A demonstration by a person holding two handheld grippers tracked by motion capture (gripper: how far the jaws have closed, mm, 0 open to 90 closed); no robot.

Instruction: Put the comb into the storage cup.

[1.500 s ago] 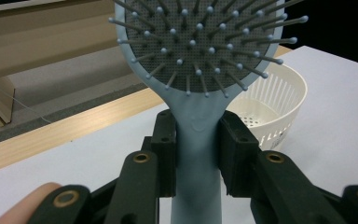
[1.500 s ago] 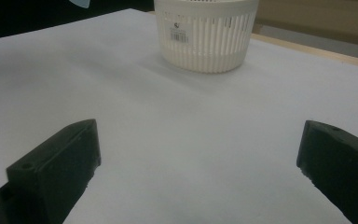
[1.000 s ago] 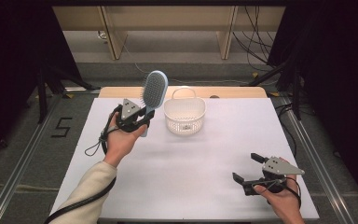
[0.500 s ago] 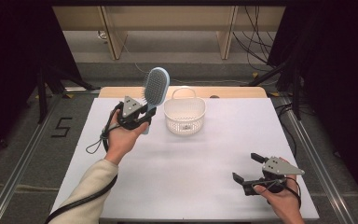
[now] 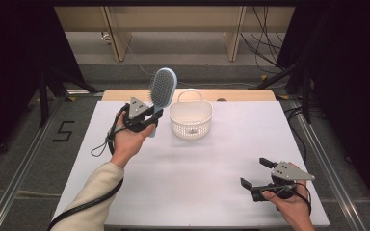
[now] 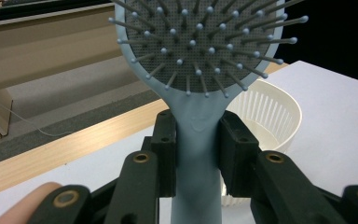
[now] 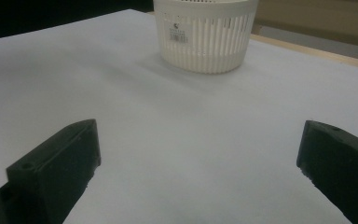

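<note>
From the high view, I have the left gripper clamped on the handle of a pale blue hairbrush, held up just left of the white basket on the white table. The brush's long axis runs up and slightly right, head on top, handle down in the jaws. My right gripper rests low at the near right corner, jaws spread and holding nothing.

In the left gripper view, both jaws squeeze the handle just below the head, bristles facing the camera, with the basket behind and to the right. I judge the smooth handle could slide or twist if I tip it quickly, and the head might catch the basket rim.

In the right gripper view, the jaws stand wide apart over bare table, the basket well ahead.
</note>
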